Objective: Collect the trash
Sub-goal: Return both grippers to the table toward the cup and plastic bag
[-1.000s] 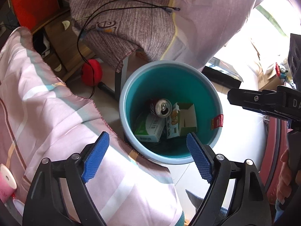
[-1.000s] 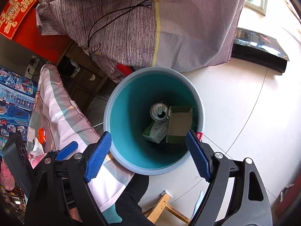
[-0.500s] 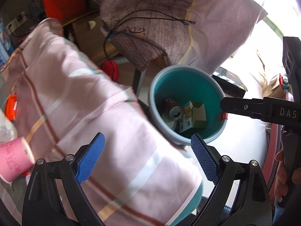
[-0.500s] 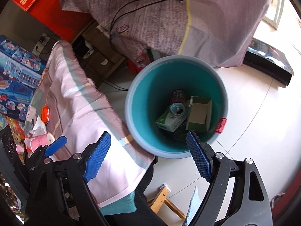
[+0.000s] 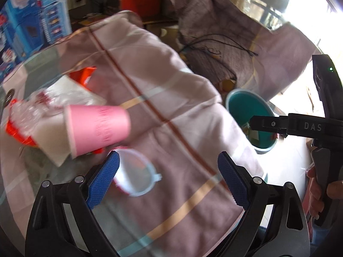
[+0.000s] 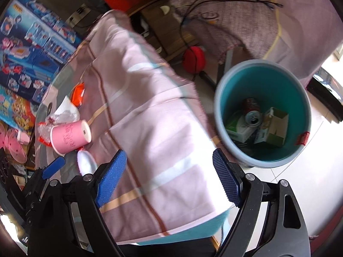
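At the left of the left wrist view, a pink paper cup (image 5: pixel 97 128) lies on its side on the desk (image 5: pixel 171 192), which is covered by a pink striped cloth (image 5: pixel 163 98). Crumpled clear plastic and white paper (image 5: pixel 64 94) with an orange-red wrapper (image 5: pixel 84 77) sit just behind the cup. Below the cup, a round clear lid (image 5: pixel 135 173) lies flat beside the left pad of the left tool (image 5: pixel 168 182), whose blue pads are spread wide with nothing between them. Toward the right, the teal bin (image 5: pixel 238 101) stands on the floor past the desk edge, partly hidden by the right tool's black body.

In the right wrist view, the cup (image 6: pixel 70 138) appears at middle left, the right tool (image 6: pixel 169 176) spread and empty at bottom centre, and the bin (image 6: pixel 220 115) at right, holding a soda can (image 6: pixel 254 117) and cartons (image 6: pixel 275 126).
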A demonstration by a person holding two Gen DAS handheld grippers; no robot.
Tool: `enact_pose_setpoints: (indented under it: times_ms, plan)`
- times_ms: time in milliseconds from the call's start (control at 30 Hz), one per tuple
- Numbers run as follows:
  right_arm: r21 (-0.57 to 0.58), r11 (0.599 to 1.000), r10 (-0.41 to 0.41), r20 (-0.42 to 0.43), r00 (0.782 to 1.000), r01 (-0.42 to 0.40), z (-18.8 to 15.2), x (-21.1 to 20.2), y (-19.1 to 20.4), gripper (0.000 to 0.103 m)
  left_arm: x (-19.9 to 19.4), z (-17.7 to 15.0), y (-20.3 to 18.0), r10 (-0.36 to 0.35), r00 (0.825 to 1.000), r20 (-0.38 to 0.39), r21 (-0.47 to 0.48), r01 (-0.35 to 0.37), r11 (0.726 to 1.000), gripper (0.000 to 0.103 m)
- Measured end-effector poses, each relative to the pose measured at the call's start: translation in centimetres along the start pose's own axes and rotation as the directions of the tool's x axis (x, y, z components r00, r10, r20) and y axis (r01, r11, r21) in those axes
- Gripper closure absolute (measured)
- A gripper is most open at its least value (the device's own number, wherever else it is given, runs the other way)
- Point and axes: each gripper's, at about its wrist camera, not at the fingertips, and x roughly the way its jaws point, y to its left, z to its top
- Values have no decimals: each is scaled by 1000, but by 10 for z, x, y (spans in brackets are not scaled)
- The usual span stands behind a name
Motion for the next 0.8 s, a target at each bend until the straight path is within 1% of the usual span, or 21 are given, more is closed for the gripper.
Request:
enact_pose_setpoints:
  times_ms: [67, 200, 333, 467, 633, 700, 800]
  plan:
    - [-34, 999, -2, -17, 1000, 2, -2, 5, 23, 24, -7, -6, 21, 6, 1000, 8, -37, -6, 999, 10]
    - [-97, 995, 0, -38, 999, -3, -3, 14, 67, 24, -19, -22, 73, 28, 999, 24, -142, -25, 990, 10]
    - [-171, 985, -1, -68, 998, -10, -4, 28, 118, 24, -27, -37, 130, 75, 997, 26, -244, -67, 967, 10]
    - [-236, 972, -2, -83, 997, -18, -2, 40, 164, 24, -35, -50, 171, 92, 995, 29, -322, -78, 944, 10]
    - [-301, 953, -1, -81, 997, -24, 4, 53, 208, 24, -49, -49, 204, 122, 992, 46, -346, -98, 933, 10]
    - [-315, 949, -7, -82, 997, -19, 7, 61, 223, 24, -52, -42, 209, 131, 990, 49, -339, -107, 935, 10]
    - [-317, 948, -16, -92, 996, -14, 12, 73, 232, 24, -51, -30, 213, 152, 987, 49, -303, -131, 944, 10]
